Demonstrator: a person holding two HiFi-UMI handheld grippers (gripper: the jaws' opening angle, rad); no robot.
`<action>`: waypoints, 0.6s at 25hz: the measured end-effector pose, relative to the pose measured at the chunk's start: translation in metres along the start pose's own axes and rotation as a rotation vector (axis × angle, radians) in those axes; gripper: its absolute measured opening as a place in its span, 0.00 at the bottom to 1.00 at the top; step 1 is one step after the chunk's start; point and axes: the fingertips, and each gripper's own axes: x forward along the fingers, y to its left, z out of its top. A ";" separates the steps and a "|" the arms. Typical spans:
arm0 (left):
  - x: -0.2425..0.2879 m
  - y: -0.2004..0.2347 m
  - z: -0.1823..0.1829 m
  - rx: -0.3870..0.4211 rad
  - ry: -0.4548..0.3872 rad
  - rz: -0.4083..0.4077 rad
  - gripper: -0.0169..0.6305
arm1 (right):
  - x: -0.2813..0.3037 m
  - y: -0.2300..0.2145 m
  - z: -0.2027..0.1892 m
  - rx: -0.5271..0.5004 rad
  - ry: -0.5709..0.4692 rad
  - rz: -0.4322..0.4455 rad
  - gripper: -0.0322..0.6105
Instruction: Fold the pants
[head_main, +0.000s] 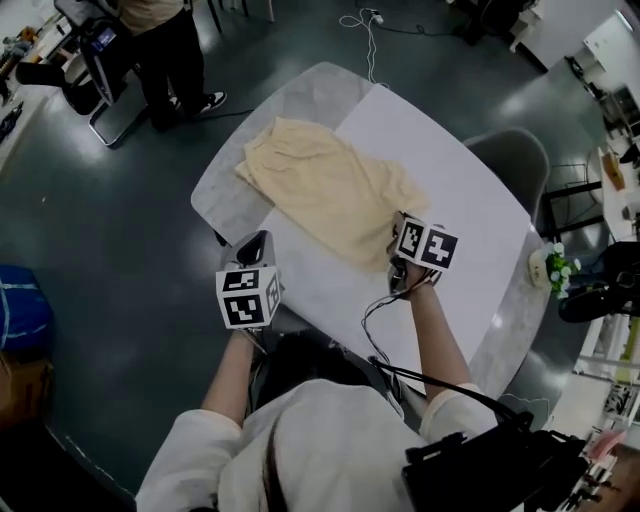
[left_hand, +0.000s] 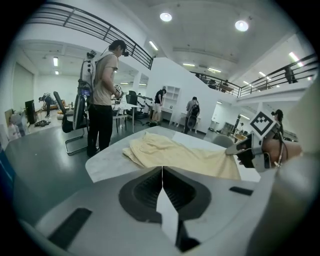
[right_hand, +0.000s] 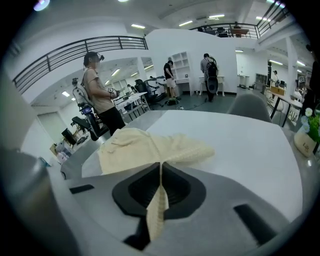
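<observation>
Pale yellow pants (head_main: 330, 190) lie crumpled across the far half of a marble table (head_main: 300, 100) that carries a white sheet (head_main: 450, 180). My right gripper (head_main: 396, 255) is at the pants' near right corner. In the right gripper view it (right_hand: 161, 167) is shut on a fold of the yellow cloth, with the pants (right_hand: 145, 145) trailing away to the table. My left gripper (head_main: 255, 246) hangs over the table's near left edge, apart from the pants (left_hand: 175, 155). Its jaws (left_hand: 162, 172) are shut on a thin white flap, seemingly the sheet's edge.
A person (head_main: 165, 50) stands beyond the table's far left by a chair (head_main: 100, 70). A grey chair (head_main: 510, 160) sits at the right side. A small flower pot (head_main: 553, 268) stands on the table's right edge. Cables (head_main: 370, 30) lie on the floor.
</observation>
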 end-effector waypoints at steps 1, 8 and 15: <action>-0.003 0.005 0.002 -0.006 -0.008 0.005 0.04 | 0.001 0.008 0.007 -0.018 0.001 0.005 0.06; -0.020 0.070 0.024 -0.086 -0.066 0.059 0.04 | 0.033 0.123 0.079 -0.132 -0.019 0.097 0.06; -0.025 0.128 0.029 -0.152 -0.078 0.105 0.04 | 0.065 0.276 0.155 -0.099 -0.210 0.350 0.36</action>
